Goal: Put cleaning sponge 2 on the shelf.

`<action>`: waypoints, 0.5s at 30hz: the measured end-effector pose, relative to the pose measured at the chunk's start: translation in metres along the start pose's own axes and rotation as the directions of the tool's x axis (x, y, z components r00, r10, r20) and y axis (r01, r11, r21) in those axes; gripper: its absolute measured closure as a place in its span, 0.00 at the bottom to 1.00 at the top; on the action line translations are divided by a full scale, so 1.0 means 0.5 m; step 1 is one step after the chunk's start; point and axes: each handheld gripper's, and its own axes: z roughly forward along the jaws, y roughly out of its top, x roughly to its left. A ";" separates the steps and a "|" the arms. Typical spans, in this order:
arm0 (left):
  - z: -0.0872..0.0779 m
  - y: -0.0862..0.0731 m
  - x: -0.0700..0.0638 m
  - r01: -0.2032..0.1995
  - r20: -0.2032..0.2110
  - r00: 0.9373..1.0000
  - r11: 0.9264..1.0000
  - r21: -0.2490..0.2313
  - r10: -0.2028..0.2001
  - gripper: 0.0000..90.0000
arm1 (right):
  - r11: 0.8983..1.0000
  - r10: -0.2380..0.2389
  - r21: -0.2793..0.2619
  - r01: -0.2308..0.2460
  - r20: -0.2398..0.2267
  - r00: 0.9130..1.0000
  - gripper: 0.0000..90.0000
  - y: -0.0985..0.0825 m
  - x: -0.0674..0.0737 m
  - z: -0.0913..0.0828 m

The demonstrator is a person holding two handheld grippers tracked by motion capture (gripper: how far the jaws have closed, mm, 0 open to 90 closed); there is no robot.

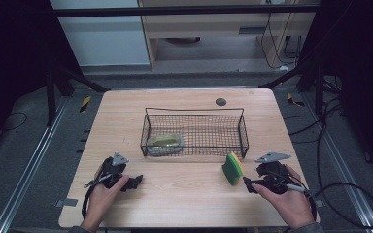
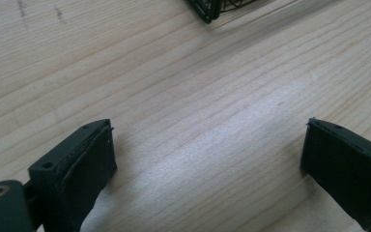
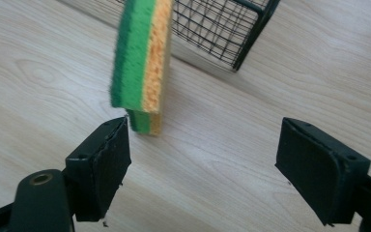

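A green-and-yellow sponge (image 1: 233, 168) stands up on its edge on the wooden table (image 1: 184, 194), in front of the wire basket's right end. My right gripper (image 1: 247, 184) is just right of it and open. In the right gripper view the sponge (image 3: 141, 63) rises just beyond the tip of the left-hand pad (image 3: 107, 164), outside the gap between the pads; I cannot tell whether it touches that tip. My left gripper (image 1: 136, 182) is low over the table's front left, with its pads (image 2: 89, 169) wide apart over bare wood, so it is open.
A black wire basket (image 1: 194, 110) sits mid-table, with a grey dish (image 1: 165, 143) holding something yellow-green at its left end. Basket corners show in the gripper views (image 2: 207, 12) (image 3: 232, 36). A dark round spot (image 1: 221, 101) marks the table's far side.
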 end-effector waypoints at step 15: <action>0.007 -0.006 0.015 0.042 -0.047 0.998 0.998 -0.041 -0.044 0.00 | 0.999 -0.031 0.029 0.033 -0.058 0.998 0.30 0.095 0.033 -0.022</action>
